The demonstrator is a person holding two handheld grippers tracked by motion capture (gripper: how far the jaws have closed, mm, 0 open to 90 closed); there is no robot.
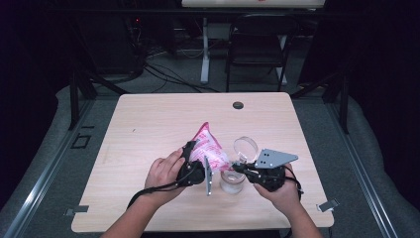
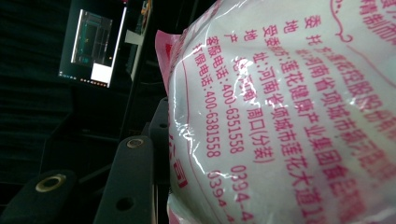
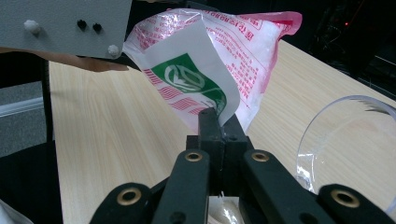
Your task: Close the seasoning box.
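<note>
A pink-and-white printed bag (image 1: 208,148) of white granules hangs tilted over the table. My left gripper (image 1: 194,151) is shut on its side; in the left gripper view the bag (image 2: 289,116) bulges beside one black finger (image 2: 133,182). My right gripper (image 1: 236,167) is shut on the bag's lower white flap (image 3: 205,79), pinched between its tips (image 3: 217,119). Just below stands a clear jar (image 1: 232,182) with its hinged lid (image 1: 245,148) swung up; the lid (image 3: 345,140) curves at the right of the right gripper view.
The wooden table (image 1: 148,124) has a dark round grommet (image 1: 238,105) near its far edge. A black chair (image 1: 260,44) and cables stand on the floor beyond. The left gripper's grey plate (image 3: 65,23) hangs close above the right gripper.
</note>
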